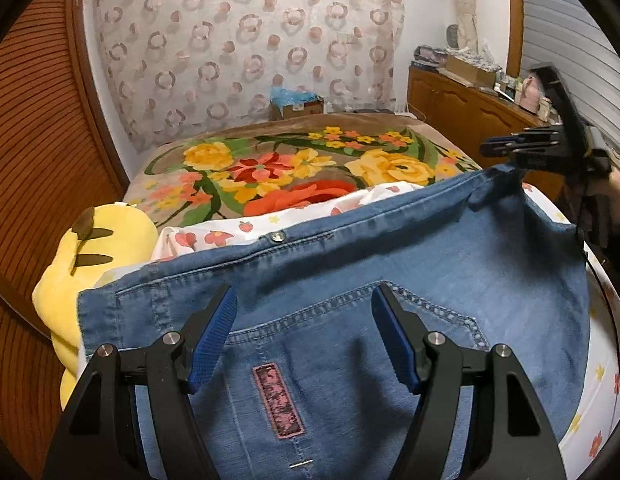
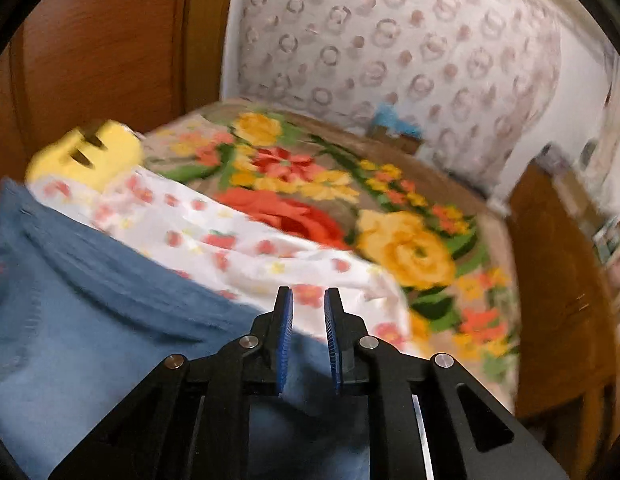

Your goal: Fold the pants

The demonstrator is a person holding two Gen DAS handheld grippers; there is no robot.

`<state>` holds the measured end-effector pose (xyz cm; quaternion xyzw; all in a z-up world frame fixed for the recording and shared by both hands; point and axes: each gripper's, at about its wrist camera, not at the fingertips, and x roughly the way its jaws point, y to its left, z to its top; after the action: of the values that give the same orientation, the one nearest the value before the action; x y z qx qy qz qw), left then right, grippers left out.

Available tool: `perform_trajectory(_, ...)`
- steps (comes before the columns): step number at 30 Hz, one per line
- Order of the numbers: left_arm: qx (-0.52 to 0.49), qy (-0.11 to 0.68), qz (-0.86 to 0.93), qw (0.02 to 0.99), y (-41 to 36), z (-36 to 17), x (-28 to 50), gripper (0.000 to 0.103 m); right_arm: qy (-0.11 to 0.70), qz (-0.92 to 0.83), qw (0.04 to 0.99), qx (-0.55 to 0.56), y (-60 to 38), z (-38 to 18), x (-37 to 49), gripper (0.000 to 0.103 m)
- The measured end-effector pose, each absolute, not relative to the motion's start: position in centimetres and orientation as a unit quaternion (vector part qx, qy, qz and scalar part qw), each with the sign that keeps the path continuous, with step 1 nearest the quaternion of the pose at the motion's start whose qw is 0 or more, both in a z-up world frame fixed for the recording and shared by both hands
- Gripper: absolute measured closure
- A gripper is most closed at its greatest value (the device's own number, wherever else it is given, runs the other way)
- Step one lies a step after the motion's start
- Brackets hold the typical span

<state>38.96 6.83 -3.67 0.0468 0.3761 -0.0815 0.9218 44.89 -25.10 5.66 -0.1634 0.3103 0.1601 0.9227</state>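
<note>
- Blue denim pants (image 1: 410,264) spread across the near part of the bed, over a white flower-print sheet (image 1: 238,236); waistband with its metal button (image 1: 277,237) turned toward the far side; back pocket (image 1: 350,320) and a pink patch (image 1: 278,400) facing up
- Left gripper (image 1: 304,336) low over the pocket area, blue pads (image 1: 214,336) spread wide apart, nothing between them; whether touching the cloth, cannot tell
- Right gripper (image 1: 506,148) at the pants' right waistband corner near the right edge of the bed, denim there drawn up into a peak beneath it; blurred in the left wrist view
- From the right wrist view, right gripper (image 2: 309,340) with a narrow gap between its pads (image 2: 284,340); denim (image 2: 90,320) below and behind the fingers; whether cloth is pinched, cannot tell; whole view smeared
- Yellow plush toy (image 1: 98,248) at the left edge of the bed, beside the pants' left waistband corner
- Floral blanket (image 1: 302,164) covering the far half of the bed, sheet lying on its near edge
- Wooden cabinet (image 1: 470,108) beyond the bed's right edge; ring-patterned curtain (image 1: 246,40) on the far wall
</note>
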Motion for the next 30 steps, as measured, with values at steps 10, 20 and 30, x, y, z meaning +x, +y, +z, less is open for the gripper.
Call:
perform_trajectory(10,0.100,0.400,-0.121,0.903,2.6,-3.7,44.4,0.032,0.325,0.166,0.917,-0.158,-30.0,4.8,42.3,0.054)
perform_trajectory(20,0.094,0.422,-0.074,0.899,3.1,-5.2,48.5,0.032,0.359,0.089,0.922,-0.111,-31.4,4.7,48.0,0.054)
perform_trajectory(30,0.062,0.403,-0.084,0.909,3.5,-3.8,46.7,0.032,0.342,0.116,0.931,-0.058,-33.4,5.0,43.6,0.054)
